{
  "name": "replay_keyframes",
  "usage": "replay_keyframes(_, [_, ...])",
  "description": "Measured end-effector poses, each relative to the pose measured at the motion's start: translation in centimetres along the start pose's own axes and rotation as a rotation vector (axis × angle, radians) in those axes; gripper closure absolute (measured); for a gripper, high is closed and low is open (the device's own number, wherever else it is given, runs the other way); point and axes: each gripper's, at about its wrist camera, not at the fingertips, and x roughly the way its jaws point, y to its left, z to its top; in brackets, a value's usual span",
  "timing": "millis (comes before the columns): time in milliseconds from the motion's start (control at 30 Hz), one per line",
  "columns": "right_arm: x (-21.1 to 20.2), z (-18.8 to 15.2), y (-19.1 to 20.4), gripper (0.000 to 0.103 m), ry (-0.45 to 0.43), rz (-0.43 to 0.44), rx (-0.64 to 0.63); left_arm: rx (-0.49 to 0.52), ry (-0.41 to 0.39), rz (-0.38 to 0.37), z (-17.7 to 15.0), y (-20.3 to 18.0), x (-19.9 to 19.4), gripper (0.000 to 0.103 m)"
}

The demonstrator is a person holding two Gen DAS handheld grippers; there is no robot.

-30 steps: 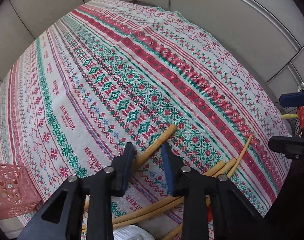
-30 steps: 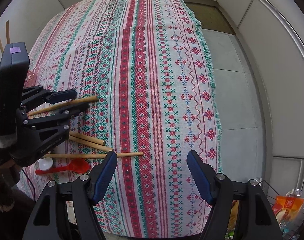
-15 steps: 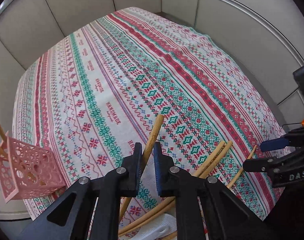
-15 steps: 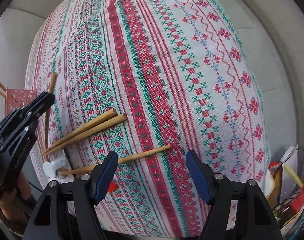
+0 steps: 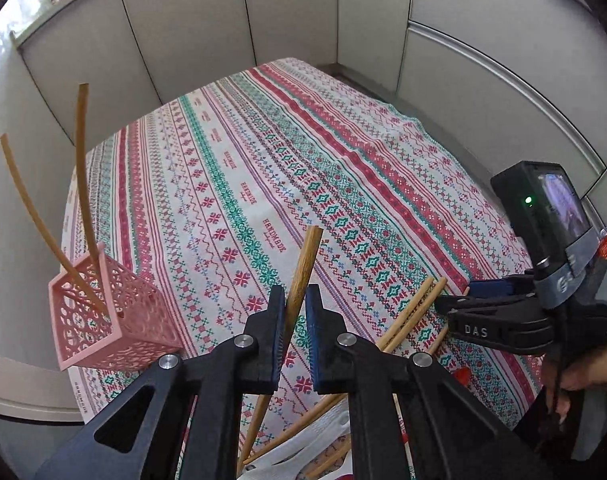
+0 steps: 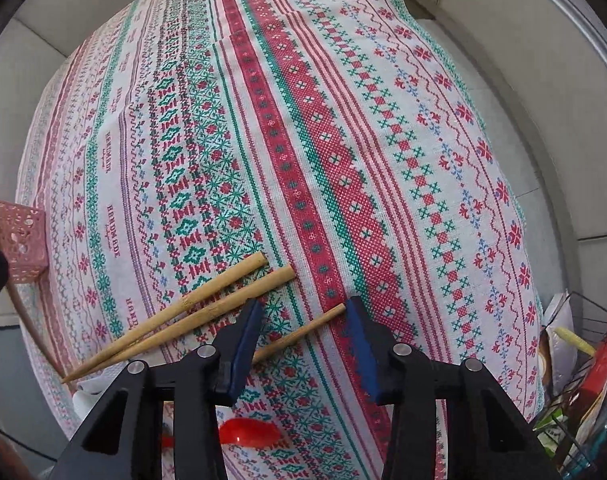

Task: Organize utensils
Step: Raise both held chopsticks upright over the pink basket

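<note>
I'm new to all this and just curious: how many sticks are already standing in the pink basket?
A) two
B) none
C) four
A: in the left wrist view two thin sticks lean up out of the pink basket; the other chopsticks are not in it.

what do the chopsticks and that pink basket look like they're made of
Chopsticks: likely bamboo or light wood, matte tan, with faint grain and a node mark. Pink basket: probably moulded plastic, smooth, even colour, with punched lattice holes.
</note>
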Motion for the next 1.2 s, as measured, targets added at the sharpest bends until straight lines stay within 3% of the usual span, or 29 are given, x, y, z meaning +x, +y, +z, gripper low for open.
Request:
replay_keyframes(167, [-0.3,0.1,1.5,0.083,-0.05,-0.016,0.065,-0.021,-0.031,0.016,-0.8,1.0,-1.5,0.093])
replay_keyframes(267, [-0.3,1.5,0.2,0.089,-0.056,0.02,0.139,-0.028,-0.04,0.033,-1.2,1.6,-2.0,0.093])
replay_keyframes(567, [-0.4,3.5,-3.7,0.097,-0.046,0.247,0.317,-0.081,-0.063,0.042,-2.1,3.4,-3.4,0.094])
replay_keyframes(733, [-3.7,4.6,-5.3,0.098,-0.116,0.333,0.281,-0.137,-0.121,0.022,-2.3,4.7,-5.9,0.094])
replay_keyframes(1200, [-17.5,-1.8,-1.8,0.098,-0.481,0.452,-0.018,-0.22,-0.32,0.016,-2.4,5.6,-12.9,0.095])
